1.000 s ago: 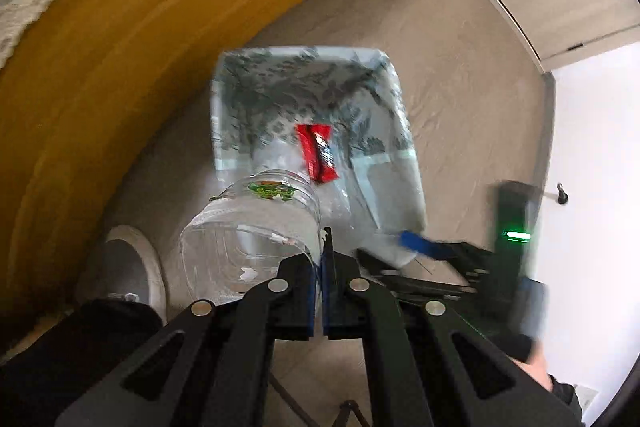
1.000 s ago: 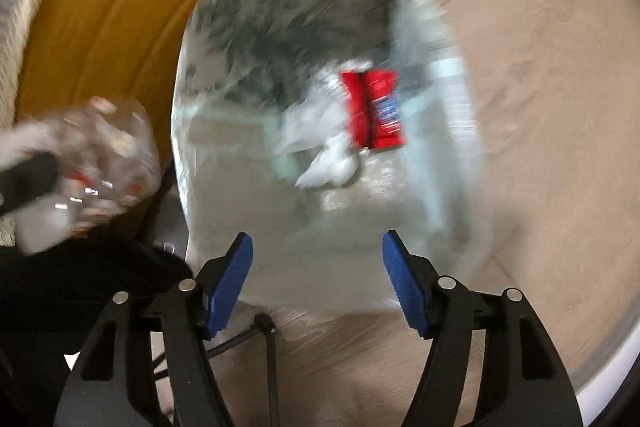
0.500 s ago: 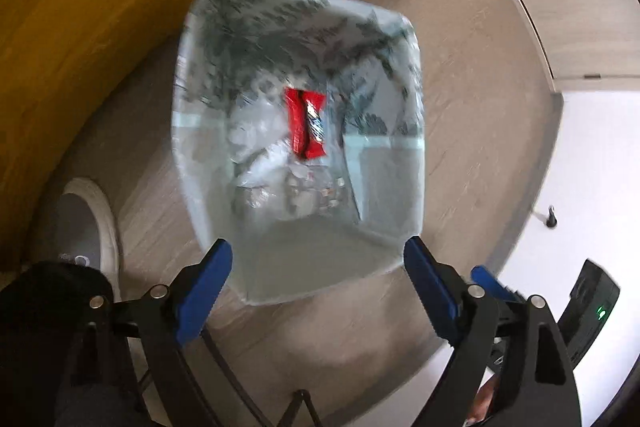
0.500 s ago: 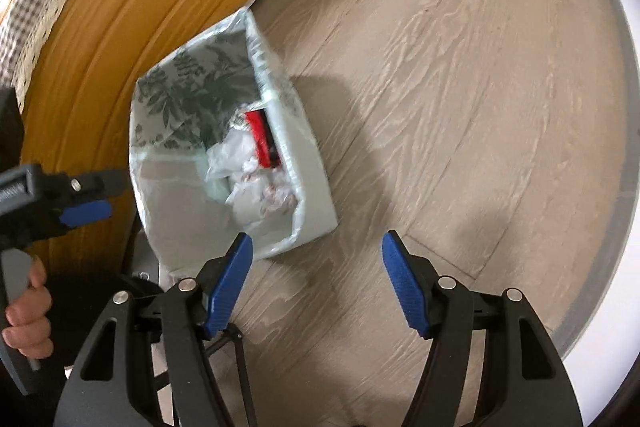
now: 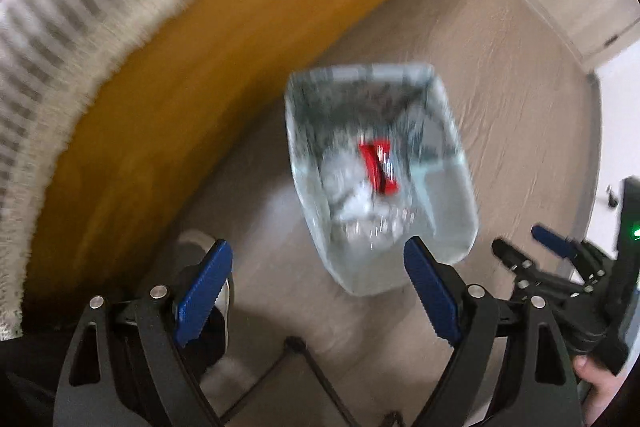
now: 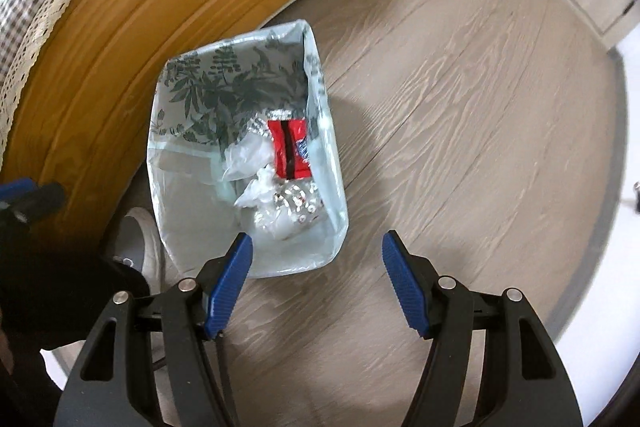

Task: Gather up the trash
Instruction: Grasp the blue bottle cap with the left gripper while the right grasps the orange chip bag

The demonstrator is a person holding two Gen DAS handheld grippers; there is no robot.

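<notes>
— Bin (image 6: pixel 180 223) placement? Which way does it run?

— It stands on the wood floor (image 6: pixel 460 107) beside the orange bed frame (image 6: pixel 140 27), mouth up, its long axis running near to far and leaning slightly left at the far end.

— Contents?

— Red wrapper (image 6: pixel 289 147) lying lengthwise near to far, white crumpled paper (image 6: pixel 248 155) to its left, a crushed clear bottle (image 6: pixel 294 205) nearer.

— Jaws?

— Left gripper (image 5: pixel 316 291) spread wide, empty. Right gripper (image 6: pixel 316 281) also spread, nothing between.

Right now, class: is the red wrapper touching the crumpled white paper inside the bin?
Touching. The right wrist view shows the red wrapper lying against the crumpled white paper in the bin, their edges overlapping, no gap.
</notes>
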